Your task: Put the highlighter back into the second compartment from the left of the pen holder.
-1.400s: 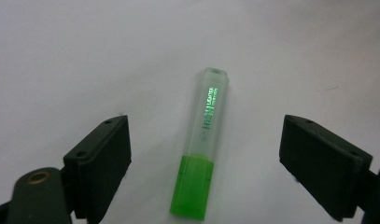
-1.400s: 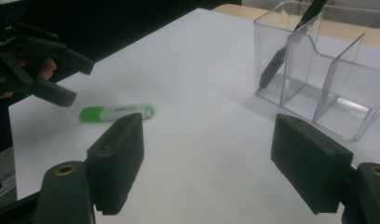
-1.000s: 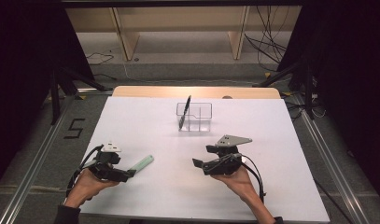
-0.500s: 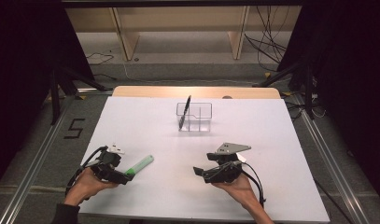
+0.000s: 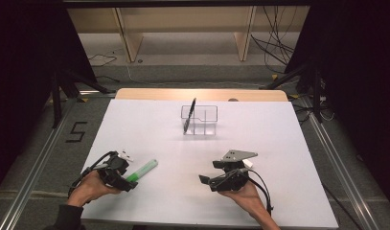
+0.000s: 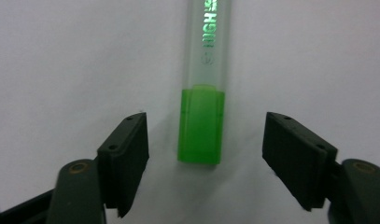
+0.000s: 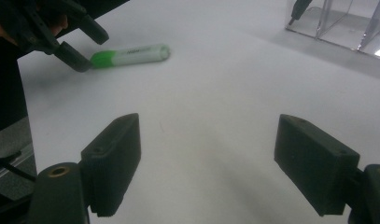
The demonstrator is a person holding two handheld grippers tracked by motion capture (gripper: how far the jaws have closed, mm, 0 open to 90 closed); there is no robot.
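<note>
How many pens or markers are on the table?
2: a green highlighter lying between the open jaws of the left gripper, and a dark pen leaning upright in the clear organizer farther back. None seems hidden.

High view: fixed overhead, facing forward and down across the white table (image 5: 279, 143). Left gripper view: close, looking straight down its jaws at the green highlighter (image 6: 200, 123). Right gripper view: low, oblique, sharing that highlighter (image 7: 127, 55) and the clear organizer (image 7: 337, 23).

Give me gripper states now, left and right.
Left gripper: open, jaws just been closing around the highlighter, pads not yet touching it.
Right gripper: open, empty.
</note>
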